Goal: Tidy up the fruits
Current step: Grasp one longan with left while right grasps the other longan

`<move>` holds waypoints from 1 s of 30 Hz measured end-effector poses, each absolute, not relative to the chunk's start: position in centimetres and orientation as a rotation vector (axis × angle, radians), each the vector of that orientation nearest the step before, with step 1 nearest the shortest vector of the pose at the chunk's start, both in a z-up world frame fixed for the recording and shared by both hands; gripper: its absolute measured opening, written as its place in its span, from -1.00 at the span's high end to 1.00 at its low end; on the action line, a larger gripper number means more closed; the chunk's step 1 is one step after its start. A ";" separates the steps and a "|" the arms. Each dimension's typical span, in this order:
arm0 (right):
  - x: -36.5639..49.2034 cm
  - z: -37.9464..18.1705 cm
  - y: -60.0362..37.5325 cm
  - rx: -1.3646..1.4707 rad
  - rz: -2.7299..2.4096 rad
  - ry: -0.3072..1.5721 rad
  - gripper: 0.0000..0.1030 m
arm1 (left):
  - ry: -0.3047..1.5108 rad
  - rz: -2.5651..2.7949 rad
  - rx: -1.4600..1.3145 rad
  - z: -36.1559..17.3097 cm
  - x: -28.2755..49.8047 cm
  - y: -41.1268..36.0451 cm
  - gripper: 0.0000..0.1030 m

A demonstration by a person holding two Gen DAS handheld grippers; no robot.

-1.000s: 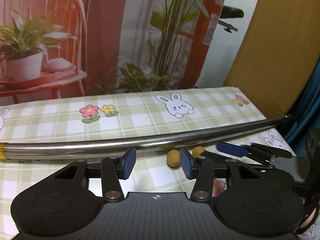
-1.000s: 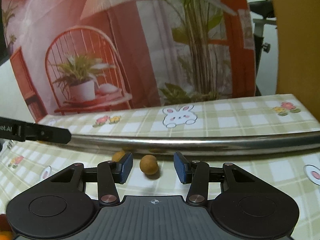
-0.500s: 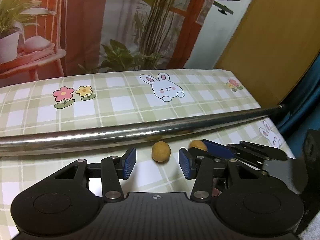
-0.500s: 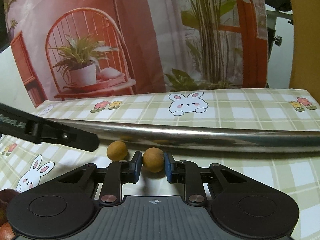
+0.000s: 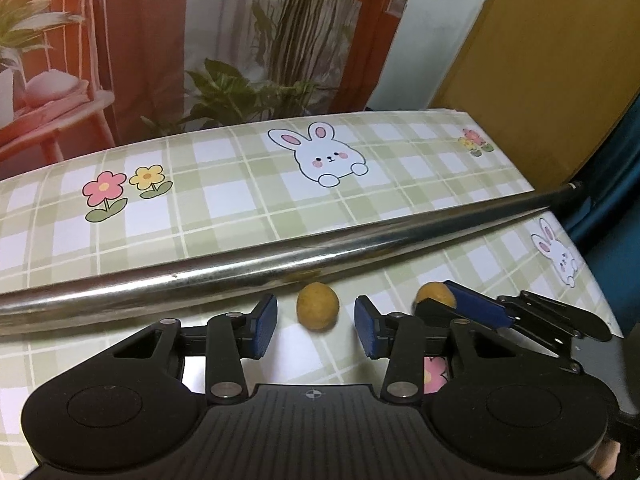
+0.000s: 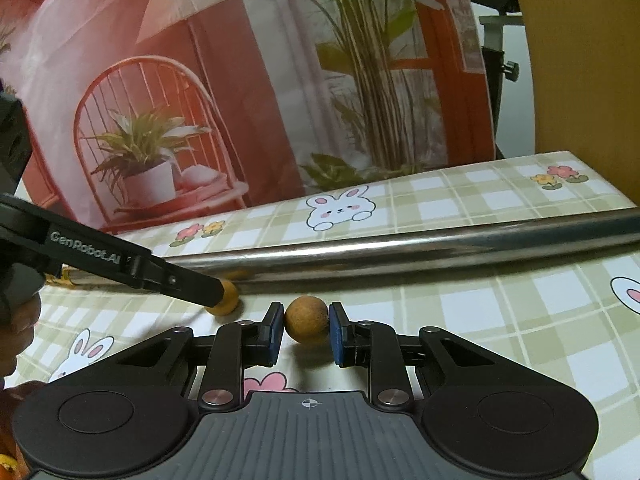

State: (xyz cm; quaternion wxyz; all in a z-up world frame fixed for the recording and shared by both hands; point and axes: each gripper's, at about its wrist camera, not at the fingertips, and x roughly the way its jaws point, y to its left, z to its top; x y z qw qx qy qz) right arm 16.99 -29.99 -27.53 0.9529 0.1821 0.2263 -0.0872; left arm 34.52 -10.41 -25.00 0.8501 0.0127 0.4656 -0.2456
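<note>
Two small round brown longans lie on the checked tablecloth, just in front of a steel tube. My right gripper [image 6: 306, 330] is shut on one longan [image 6: 306, 320], with both blue pads pressed against its sides. In the left wrist view that same longan [image 5: 434, 294] peeks out from the right gripper's fingers [image 5: 476, 308]. The other longan [image 5: 318, 310] lies between the fingertips of my left gripper [image 5: 315, 328]. The left jaws are closing, with gaps still showing on both sides of the fruit. In the right wrist view a left finger [image 6: 160, 276] half hides this longan [image 6: 226, 298].
The steel tube [image 5: 280, 268] runs across the whole table behind the fruit. The table's edge [image 5: 592, 280] is close on the right. Dark and orange fruit [image 6: 8, 400] shows at the bottom left edge of the right wrist view. A printed backdrop stands behind the table.
My right gripper has shut on its longan. My left gripper has moved forward and down, so the other longan now lies between its fingertips, and its jaws have narrowed a little.
</note>
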 end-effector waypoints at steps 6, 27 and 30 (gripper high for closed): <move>17.0 -27.5 -29.7 0.362 -0.182 0.458 0.57 | 1.014 -0.521 0.035 -25.6 35.5 -10.9 0.27; 17.1 -27.6 -29.9 0.387 -0.180 0.468 0.57 | 0.897 -0.490 0.100 -21.7 31.0 -9.2 0.49; 16.9 -27.5 -30.0 0.389 -0.196 0.457 0.57 | 0.864 -0.478 0.096 -20.3 29.0 -8.3 0.49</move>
